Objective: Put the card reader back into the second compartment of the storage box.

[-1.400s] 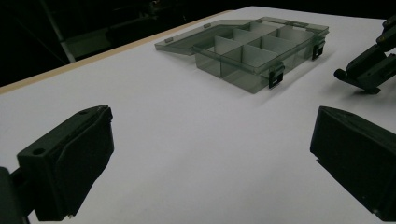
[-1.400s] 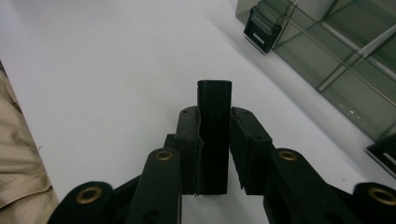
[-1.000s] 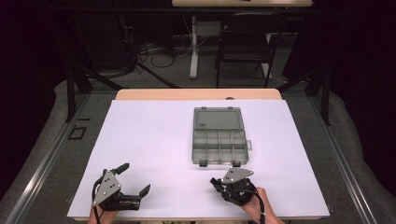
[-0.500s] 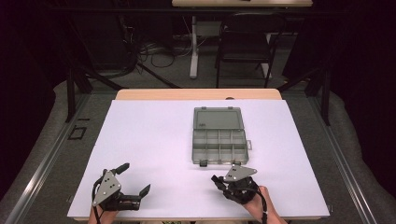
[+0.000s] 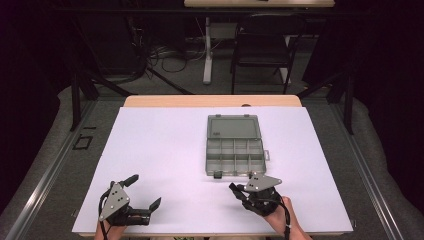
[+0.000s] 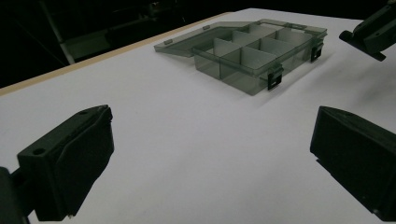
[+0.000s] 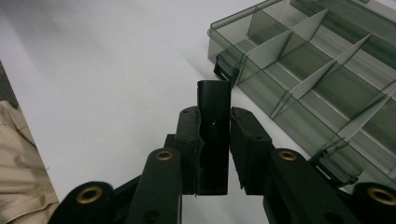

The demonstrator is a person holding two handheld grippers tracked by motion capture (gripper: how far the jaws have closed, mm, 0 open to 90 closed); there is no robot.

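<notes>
A clear grey compartment box (image 5: 234,146) lies open on the white table (image 5: 165,150), lid folded back. Just in front of it, the right gripper (image 5: 240,192) clamps a small black block (image 7: 213,135). At the near left, the left gripper (image 5: 144,192) rests with jaws wide, holding nothing.

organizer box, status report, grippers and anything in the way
Left hand-held gripper open, empty. Right hand-held gripper shut on black part. Organizer box open, compartments look empty. Path clear.

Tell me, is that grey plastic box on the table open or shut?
Open. The compartment box has its lid folded flat back on the table, and its dividers and compartments lie uncovered; they look empty.
</notes>
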